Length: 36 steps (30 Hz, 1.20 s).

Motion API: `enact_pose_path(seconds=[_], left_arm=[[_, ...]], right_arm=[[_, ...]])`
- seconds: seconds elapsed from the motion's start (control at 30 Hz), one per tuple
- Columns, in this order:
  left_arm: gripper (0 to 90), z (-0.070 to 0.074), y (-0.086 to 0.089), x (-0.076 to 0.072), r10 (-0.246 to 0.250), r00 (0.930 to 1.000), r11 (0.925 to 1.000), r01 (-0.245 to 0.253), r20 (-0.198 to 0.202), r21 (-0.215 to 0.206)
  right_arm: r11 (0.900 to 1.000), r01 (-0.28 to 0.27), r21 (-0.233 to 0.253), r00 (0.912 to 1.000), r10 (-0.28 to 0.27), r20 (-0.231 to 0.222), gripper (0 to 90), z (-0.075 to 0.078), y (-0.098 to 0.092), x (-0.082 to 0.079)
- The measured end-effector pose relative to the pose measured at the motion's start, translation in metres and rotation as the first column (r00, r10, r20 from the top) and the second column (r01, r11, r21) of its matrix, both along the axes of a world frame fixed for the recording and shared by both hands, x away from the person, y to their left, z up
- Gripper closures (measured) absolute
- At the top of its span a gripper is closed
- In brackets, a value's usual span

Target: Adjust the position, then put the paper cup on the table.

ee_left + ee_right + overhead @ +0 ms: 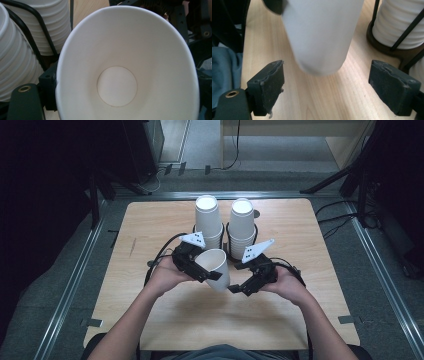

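Wooden table point(165, 320), mid-surface: left gripper point(202, 270) pinches tilted paper cup point(216, 267) by its rim so spread right gripper point(239, 289) can close on its base.

Paper cup point(216, 267): plain white, unpatterned. Two cup stacks point(208, 220) behind it: white, in black wire holders point(398, 42). Table point(165, 220) beneath: pale wood grain. Grippers beside cup: black jaws, grey top plates point(194, 239).
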<state>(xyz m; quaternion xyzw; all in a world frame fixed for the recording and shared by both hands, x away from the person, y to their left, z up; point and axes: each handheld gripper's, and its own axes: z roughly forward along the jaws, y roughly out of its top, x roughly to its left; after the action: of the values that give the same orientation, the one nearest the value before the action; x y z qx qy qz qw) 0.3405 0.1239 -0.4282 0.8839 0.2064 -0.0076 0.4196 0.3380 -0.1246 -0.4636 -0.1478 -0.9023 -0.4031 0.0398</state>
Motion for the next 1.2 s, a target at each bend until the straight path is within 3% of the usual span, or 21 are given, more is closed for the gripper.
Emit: enact_pose_path(seconds=[0.13,0.37,0.47,0.63,1.03,1.2], left_arm=[[14.0,0.000,0.003,0.001,0.000,1.0000,0.9998,0.000,0.009,0.019],[13.9,-0.003,0.004,0.002,-0.018,0.9998,0.9978,0.017,0.012,0.064],[13.9,-0.004,0.008,0.003,-0.009,0.9999,0.9979,0.009,0.006,0.064],[13.8,-0.003,0.017,0.003,-0.006,1.0000,0.9973,0.006,0.000,0.073],[13.6,-0.005,0.039,0.003,0.039,0.9992,0.9958,-0.038,-0.011,0.083],[13.5,-0.005,0.049,0.002,0.066,0.9977,0.9947,-0.065,-0.016,0.080]], right_arm=[[0.998,0.064,-0.006,0.9980,-0.064,-0.002,13.7,-0.003,-0.006,0.000],[0.994,0.102,-0.026,0.9944,-0.101,0.030,13.9,-0.005,-0.013,0.002],[0.993,0.113,-0.035,0.9927,-0.111,0.047,13.9,-0.006,-0.015,0.002],[0.989,0.147,-0.033,0.9887,-0.146,0.036,14.0,-0.007,-0.019,0.005],[0.988,0.151,-0.044,0.9881,-0.149,0.035,14.4,-0.010,-0.024,0.012],[0.989,0.149,-0.021,0.9885,-0.148,0.033,14.4,-0.007,-0.025,0.015]])
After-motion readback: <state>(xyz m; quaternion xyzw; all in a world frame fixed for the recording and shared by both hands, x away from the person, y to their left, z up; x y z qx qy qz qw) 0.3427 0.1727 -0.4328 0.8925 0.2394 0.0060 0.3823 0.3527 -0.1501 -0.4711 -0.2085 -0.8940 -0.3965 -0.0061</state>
